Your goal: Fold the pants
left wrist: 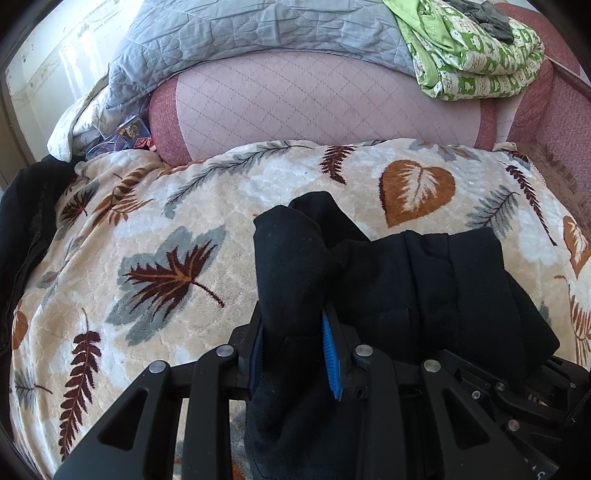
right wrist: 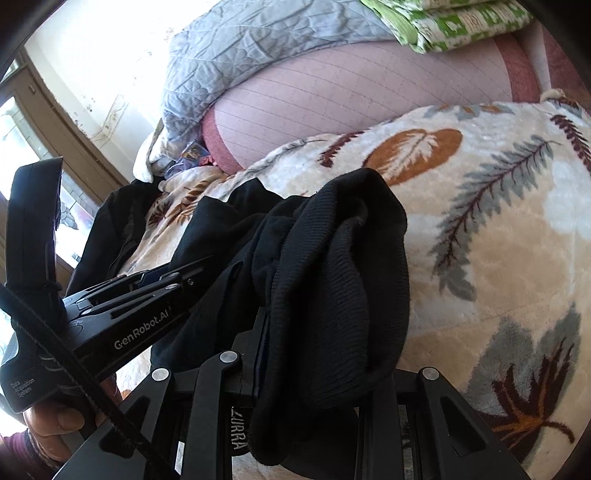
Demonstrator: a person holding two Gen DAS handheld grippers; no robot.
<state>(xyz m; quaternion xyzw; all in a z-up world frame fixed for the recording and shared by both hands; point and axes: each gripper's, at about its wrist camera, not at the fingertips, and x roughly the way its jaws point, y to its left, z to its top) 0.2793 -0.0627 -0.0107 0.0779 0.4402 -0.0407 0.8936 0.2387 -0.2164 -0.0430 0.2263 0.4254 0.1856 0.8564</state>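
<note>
The black pants (left wrist: 424,280) hang bunched over the leaf-patterned blanket (left wrist: 147,229). My left gripper (left wrist: 293,332) is shut on a thick fold of them, which bulges up between the blue pads (left wrist: 328,350). In the right wrist view, a ribbed black edge of the pants (right wrist: 332,288) drapes over my right gripper (right wrist: 306,339), which is shut on it. The cloth hides the right gripper's right finger. The left gripper's body (right wrist: 129,317) lies close on the left, held by a hand (right wrist: 55,417). Both grippers hold the same edge side by side.
The blanket (right wrist: 498,240) covers a sofa seat with a pink quilted backrest (left wrist: 314,99). A grey quilt (left wrist: 240,29) and green patterned bedding (left wrist: 476,55) lie on top of the backrest. A dark jacket (left wrist: 22,236) lies at the left edge, and a window (right wrist: 22,122) stands beyond it.
</note>
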